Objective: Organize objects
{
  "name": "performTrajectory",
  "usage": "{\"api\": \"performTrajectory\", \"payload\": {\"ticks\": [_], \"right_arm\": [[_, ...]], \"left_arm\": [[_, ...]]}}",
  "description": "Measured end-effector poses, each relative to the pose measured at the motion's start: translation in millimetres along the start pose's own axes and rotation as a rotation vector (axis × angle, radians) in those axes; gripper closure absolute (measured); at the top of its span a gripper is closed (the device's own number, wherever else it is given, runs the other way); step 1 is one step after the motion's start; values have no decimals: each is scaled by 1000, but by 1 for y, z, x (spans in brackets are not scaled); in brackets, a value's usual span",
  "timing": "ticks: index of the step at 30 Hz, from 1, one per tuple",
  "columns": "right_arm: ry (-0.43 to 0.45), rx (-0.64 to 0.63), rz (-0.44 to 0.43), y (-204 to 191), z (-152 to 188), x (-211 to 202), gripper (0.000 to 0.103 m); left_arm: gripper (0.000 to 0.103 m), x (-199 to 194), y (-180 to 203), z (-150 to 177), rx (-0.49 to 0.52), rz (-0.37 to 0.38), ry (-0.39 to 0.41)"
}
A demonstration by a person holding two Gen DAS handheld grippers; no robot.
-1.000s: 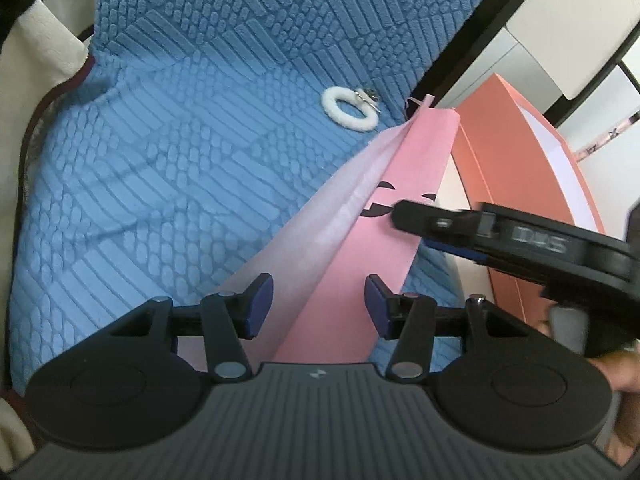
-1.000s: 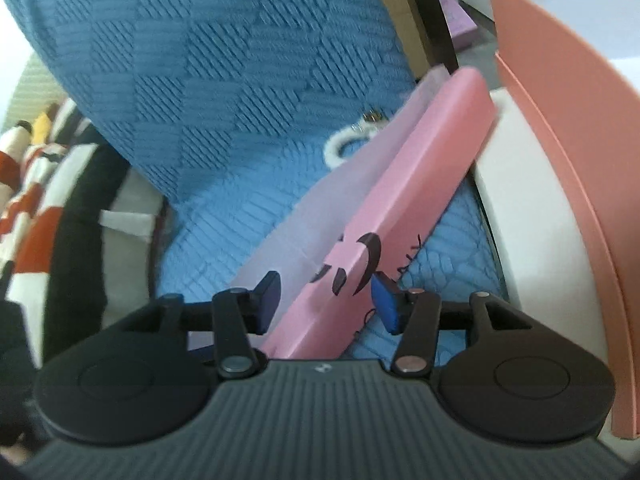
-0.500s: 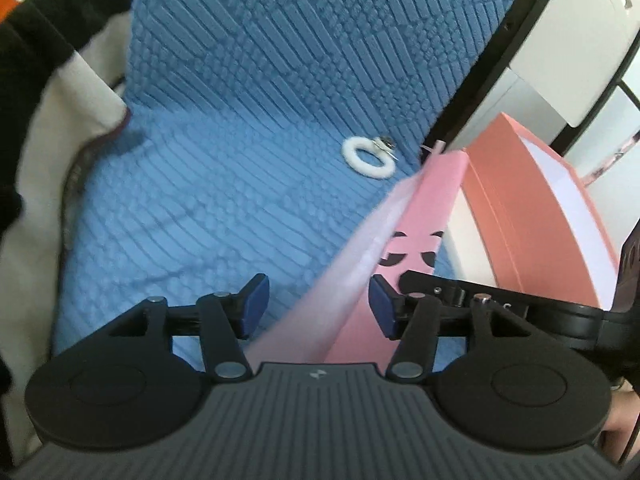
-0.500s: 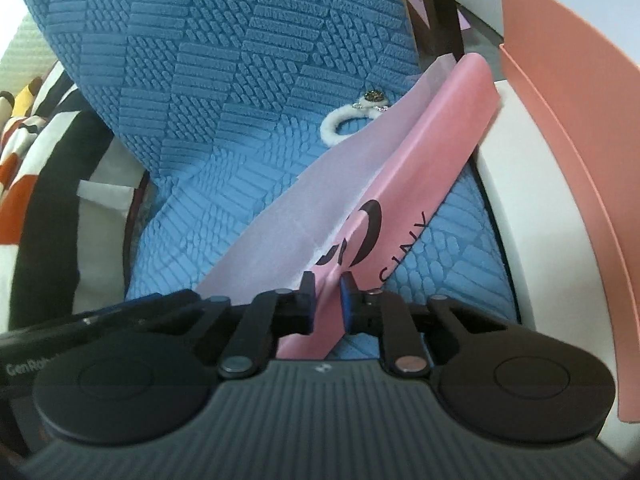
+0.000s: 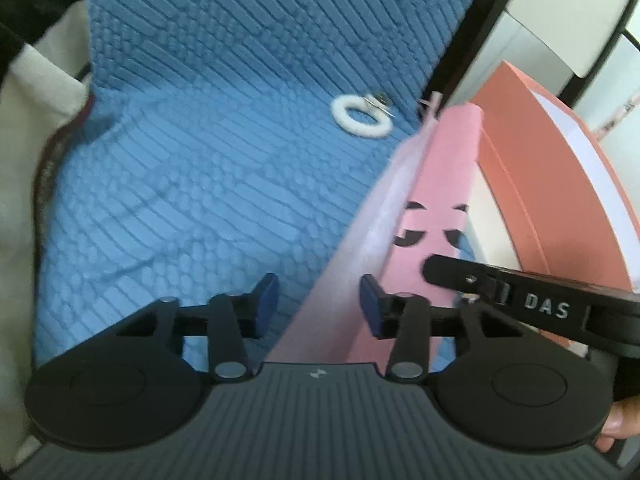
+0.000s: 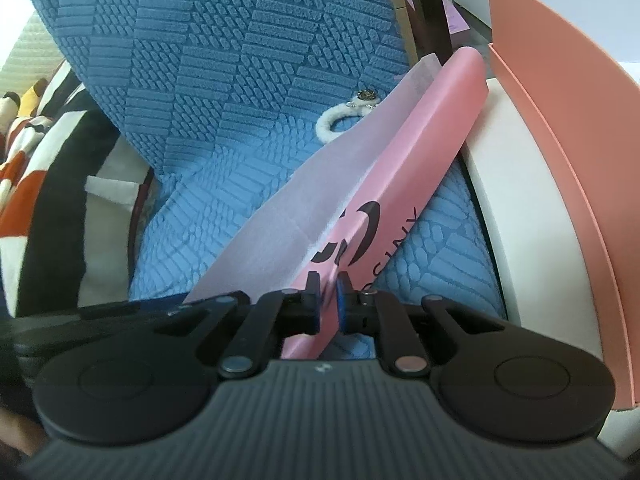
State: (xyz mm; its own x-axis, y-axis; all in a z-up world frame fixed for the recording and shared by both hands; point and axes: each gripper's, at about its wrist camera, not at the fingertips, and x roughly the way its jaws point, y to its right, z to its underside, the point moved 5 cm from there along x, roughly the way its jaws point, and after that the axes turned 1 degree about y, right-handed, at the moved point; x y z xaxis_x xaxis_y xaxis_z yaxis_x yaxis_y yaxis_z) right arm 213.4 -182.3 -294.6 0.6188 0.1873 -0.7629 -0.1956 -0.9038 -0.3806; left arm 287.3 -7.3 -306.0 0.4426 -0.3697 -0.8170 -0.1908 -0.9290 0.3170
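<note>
Blue textured cushion (image 5: 208, 168) bearing a white ring (image 5: 362, 118). Right gripper (image 6: 329, 300) clamps the pink box (image 6: 420, 160); left gripper (image 5: 318, 304), just narrowing, straddles its tissue (image 5: 352, 256) without contact. Orange box (image 6: 560, 128) alongside.

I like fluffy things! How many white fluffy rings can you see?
1. The white fluffy ring lies on the blue cushion, beside the pink box's far end. Others may be hidden.
</note>
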Motion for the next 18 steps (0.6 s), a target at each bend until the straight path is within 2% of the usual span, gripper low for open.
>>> {"api": "performTrajectory", "payload": {"ticks": [2,4,8,14,18], "right_arm": [[1,-9,-7,-1,1,0,92],[4,-15,-13,-2,2,0,92],[14,-15,-24,-2,3,-2,92],[34,11,-54,3,2,-10,90],[37,33,-91,4,2,-12,90]], "left_arm": [[76,4,3,3,12,2,-22],[95,10,5,7,22,-29,-53],[100,4,7,6,-10,-10,-34],[101,-22,1,0,-91,34,44],[102,-36,-8,-1,-128,18,82]]}}
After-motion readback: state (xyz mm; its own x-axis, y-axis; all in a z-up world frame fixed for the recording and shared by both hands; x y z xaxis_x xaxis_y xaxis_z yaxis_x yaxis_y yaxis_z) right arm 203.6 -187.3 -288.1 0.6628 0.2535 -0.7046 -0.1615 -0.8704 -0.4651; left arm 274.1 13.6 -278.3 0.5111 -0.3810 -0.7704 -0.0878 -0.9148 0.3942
